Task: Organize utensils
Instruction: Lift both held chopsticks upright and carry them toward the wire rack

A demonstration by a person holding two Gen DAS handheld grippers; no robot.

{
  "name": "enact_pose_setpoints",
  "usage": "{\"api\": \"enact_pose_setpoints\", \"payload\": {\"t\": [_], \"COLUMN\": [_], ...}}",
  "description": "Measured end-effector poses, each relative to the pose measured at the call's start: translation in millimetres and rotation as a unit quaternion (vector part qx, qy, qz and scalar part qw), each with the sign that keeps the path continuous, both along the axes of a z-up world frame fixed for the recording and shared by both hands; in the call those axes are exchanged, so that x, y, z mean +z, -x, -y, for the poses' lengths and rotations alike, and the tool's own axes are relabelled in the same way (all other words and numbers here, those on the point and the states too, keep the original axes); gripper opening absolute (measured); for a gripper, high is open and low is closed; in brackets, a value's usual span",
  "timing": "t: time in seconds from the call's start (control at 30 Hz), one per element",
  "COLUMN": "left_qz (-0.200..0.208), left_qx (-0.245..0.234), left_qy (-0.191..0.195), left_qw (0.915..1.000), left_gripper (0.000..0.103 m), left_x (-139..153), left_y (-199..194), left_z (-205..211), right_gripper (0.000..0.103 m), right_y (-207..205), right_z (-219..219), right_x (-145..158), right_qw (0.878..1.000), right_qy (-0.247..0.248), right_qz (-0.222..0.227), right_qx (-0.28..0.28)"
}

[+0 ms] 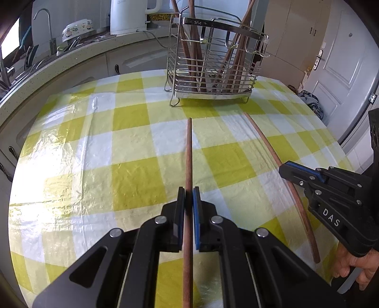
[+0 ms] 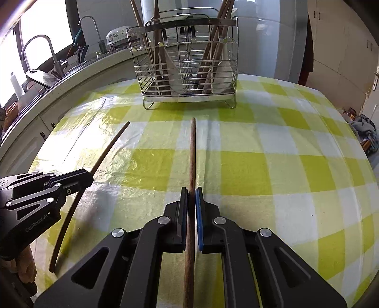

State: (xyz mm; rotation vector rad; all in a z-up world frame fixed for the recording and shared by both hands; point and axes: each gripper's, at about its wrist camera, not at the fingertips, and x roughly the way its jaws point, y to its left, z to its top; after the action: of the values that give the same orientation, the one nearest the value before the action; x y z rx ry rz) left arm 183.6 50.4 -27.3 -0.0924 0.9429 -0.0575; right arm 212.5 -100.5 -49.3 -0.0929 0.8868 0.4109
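My left gripper (image 1: 189, 189) is shut on a brown wooden chopstick (image 1: 189, 154) that points toward the wire utensil basket (image 1: 214, 78). My right gripper (image 2: 191, 189) is shut on a second wooden chopstick (image 2: 193, 151), also pointing at the basket (image 2: 187, 78). Each gripper shows in the other's view: the right gripper (image 1: 284, 169) at the right, the left gripper (image 2: 88, 176) at the left, each with its chopstick (image 1: 267, 149) (image 2: 109, 144). The basket holds several wooden chopsticks upright in both ends.
The table (image 1: 71, 147) has a yellow and white checked cloth. A kitchen counter (image 1: 59, 61) with a sink, taps, a bowl and a white kettle (image 1: 128, 16) runs behind. A white door (image 1: 338, 71) and cupboards stand at the right.
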Motion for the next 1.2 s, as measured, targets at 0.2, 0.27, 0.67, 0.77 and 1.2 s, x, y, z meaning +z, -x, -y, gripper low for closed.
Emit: {"api": "enact_pose_setpoints", "payload": {"t": [0.2, 0.27, 0.67, 0.77, 1.2], "left_qz": [0.017, 0.027, 0.079, 0.086, 0.109], "left_qx": [-0.008, -0.009, -0.015, -0.017, -0.026], "left_qy": [0.009, 0.015, 0.014, 0.013, 0.012], "left_qw": [0.9998, 0.9995, 0.9967, 0.9960, 0.9936], "left_gripper": [0.007, 0.007, 0.007, 0.007, 0.006], "left_x": [17, 26, 76, 83, 105], "left_y": [6, 9, 23, 25, 29], "left_z": [6, 7, 20, 23, 34], "right_gripper": [0.008, 0.008, 0.008, 0.008, 0.008], "right_y": [9, 11, 19, 20, 31], "right_z": [14, 19, 43, 46, 52], "right_x": [18, 25, 59, 66, 87], "right_qw": [1.000, 1.000, 0.998, 0.998, 0.996], "right_qy": [-0.011, -0.015, -0.030, -0.031, -0.034], "right_qz": [0.013, 0.018, 0.048, 0.055, 0.076], "right_qx": [-0.003, -0.007, -0.026, -0.031, -0.031]}}
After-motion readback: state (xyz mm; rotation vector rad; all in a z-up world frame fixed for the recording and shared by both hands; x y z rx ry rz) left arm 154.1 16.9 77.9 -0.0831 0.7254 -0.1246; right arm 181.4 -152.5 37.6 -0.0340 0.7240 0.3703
